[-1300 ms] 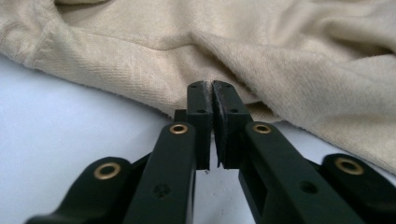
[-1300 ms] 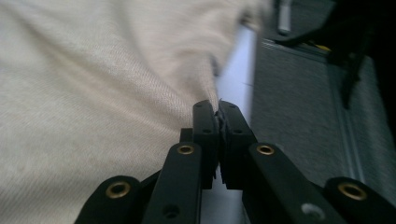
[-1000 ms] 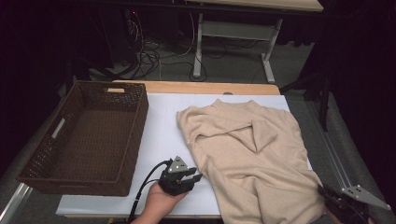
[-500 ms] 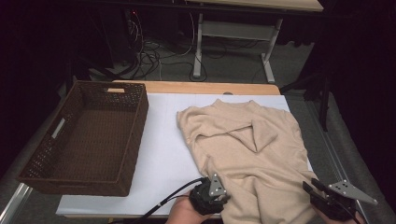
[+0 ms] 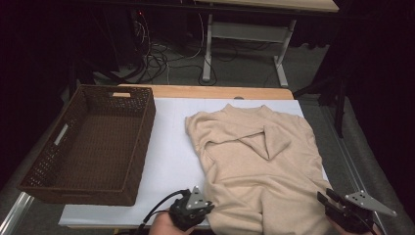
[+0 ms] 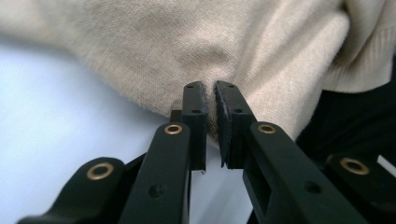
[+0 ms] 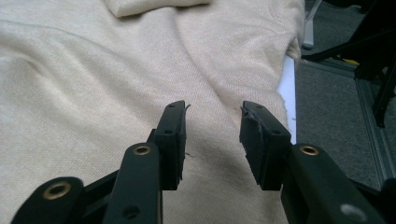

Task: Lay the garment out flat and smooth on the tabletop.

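The left claw [image 6: 210,100] has just pinched shut on the beige knit sweater's [image 5: 264,161] hem; the right claw [image 7: 212,126] hovers half-open above it. That thin pinch could slip when lifted.

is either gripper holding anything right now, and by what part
The left gripper is pinched shut on the beige sweater, at its near left hem edge. The right gripper stands open over the sweater's near right side, holding nothing.
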Motion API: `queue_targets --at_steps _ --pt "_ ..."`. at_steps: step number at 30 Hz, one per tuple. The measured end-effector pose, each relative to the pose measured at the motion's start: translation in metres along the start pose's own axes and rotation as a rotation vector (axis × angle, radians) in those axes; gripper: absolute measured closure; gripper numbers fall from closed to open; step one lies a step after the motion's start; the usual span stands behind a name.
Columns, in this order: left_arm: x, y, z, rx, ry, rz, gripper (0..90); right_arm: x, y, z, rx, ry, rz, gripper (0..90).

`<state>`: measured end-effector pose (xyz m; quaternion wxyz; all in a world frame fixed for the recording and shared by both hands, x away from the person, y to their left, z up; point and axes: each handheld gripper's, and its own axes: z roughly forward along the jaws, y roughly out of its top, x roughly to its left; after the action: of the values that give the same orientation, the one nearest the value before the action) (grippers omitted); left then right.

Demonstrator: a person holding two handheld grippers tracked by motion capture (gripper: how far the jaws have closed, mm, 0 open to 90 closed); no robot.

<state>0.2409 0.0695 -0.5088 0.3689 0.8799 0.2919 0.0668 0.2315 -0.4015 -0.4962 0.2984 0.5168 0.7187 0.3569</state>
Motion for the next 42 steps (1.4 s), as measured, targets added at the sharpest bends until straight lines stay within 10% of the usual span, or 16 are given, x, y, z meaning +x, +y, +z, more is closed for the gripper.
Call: queue_targets --at_steps 8,19,28,35,42 --pt "0.014 -0.036 -0.026 0.011 -0.012 -0.082 78.6 -0.001 -0.016 -0.019 0.019 -0.025 0.034 58.7" --pt "0.025 0.004 -0.011 -0.086 0.08 -0.153 38.4 -0.003 -0.046 -0.034 0.07 -0.026 0.096 51.0" --pt "0.031 -0.007 0.007 -0.048 0.05 -0.164 39.6 0.009 -0.049 -0.036 0.087 0.014 0.059 50.3" --pt "0.033 -0.008 0.006 -0.045 0.049 -0.132 48.4 0.014 -0.048 -0.035 0.085 0.019 0.044 69.0" --pt "0.037 -0.009 0.006 -0.045 -0.018 -0.122 74.5 0.016 -0.045 -0.035 0.082 0.006 0.002 82.9"
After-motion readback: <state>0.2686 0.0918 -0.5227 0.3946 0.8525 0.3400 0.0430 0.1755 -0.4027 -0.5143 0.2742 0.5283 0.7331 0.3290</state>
